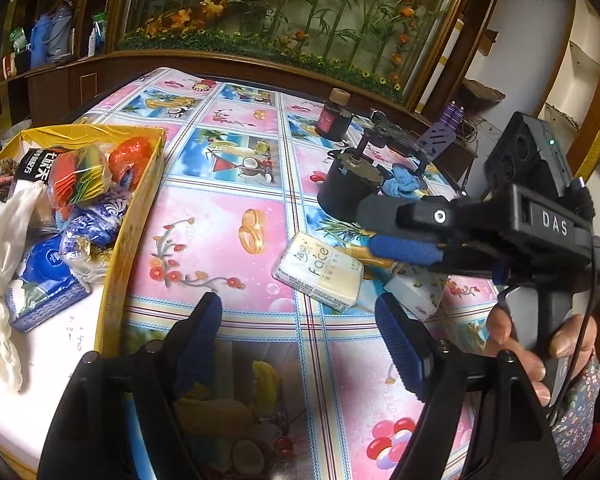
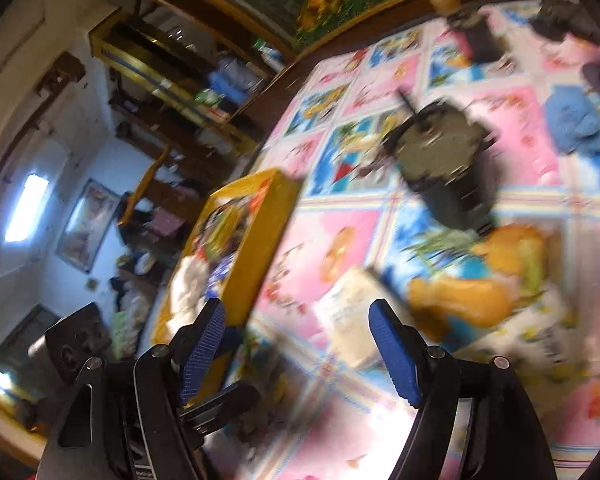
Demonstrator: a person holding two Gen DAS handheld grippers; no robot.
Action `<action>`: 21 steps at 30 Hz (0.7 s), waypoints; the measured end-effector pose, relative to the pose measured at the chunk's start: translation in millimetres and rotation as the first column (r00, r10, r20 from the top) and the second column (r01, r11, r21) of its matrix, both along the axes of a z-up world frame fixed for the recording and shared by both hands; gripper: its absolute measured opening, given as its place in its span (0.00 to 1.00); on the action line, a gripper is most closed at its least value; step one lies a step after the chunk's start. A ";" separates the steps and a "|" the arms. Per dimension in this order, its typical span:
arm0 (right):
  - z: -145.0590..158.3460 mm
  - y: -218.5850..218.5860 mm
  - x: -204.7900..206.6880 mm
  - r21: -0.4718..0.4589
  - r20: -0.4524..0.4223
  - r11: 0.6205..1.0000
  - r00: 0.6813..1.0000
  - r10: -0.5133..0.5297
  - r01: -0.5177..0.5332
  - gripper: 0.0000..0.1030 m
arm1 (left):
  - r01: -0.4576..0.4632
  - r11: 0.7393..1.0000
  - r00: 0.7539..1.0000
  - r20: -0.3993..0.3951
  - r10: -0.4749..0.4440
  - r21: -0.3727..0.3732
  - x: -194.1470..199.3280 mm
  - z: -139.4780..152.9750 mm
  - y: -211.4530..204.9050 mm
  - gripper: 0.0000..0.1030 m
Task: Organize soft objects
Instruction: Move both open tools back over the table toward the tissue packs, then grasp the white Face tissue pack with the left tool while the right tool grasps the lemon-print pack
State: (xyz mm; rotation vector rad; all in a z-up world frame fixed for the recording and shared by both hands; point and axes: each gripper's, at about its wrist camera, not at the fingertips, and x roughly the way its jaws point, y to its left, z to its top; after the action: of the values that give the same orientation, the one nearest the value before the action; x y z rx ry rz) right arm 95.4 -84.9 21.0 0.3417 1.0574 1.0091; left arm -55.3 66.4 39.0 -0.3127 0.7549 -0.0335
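A yellow-rimmed box at the left holds several soft packs, a white cloth and tissue packets. A cream tissue pack marked "face" lies on the flowered tablecloth, with a second white tissue pack beside it. A blue cloth lies farther back. My left gripper is open and empty, low over the table in front of the cream pack. My right gripper is open and empty; in the left wrist view it hovers over the packs. The right wrist view is blurred and shows the cream pack, the box and the blue cloth.
A black round motor-like object stands behind the packs, and also shows in the right wrist view. A dark jar and a black and purple gadget sit at the table's far side. A wooden cabinet with plants is behind.
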 end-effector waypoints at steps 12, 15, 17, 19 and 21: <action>16.0 -69.8 2.8 -0.029 0.046 0.972 0.972 -0.230 0.231 0.76 | 0.060 0.987 0.997 -0.062 -0.051 0.149 37.2 -9.1 -36.7 0.85; 12.2 -90.3 4.7 -0.026 0.017 0.961 0.962 -0.274 0.274 0.76 | 0.090 0.978 0.993 -0.099 -0.072 0.191 52.1 -16.4 -47.0 0.85; 10.1 -102.1 6.4 -0.025 0.000 0.954 0.955 -0.298 0.297 0.76 | 0.110 0.968 0.988 -0.128 -0.082 0.226 62.4 -22.7 -53.7 0.85; 7.5 -109.7 7.6 -0.031 -0.013 0.950 0.951 -0.310 0.310 0.76 | 0.107 0.958 0.985 -0.158 -0.066 0.266 71.4 -28.4 -57.0 0.85; 6.3 -112.1 8.2 -0.044 -0.017 0.948 0.949 -0.315 0.314 0.76 | 0.107 0.956 0.982 -0.178 -0.060 0.272 79.2 -33.9 -56.7 0.85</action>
State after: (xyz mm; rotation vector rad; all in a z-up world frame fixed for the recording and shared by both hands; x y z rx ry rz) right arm 103.5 -197.0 27.3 0.4733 1.0056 0.6978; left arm 23.9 9.7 5.0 -0.0120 0.9286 0.0204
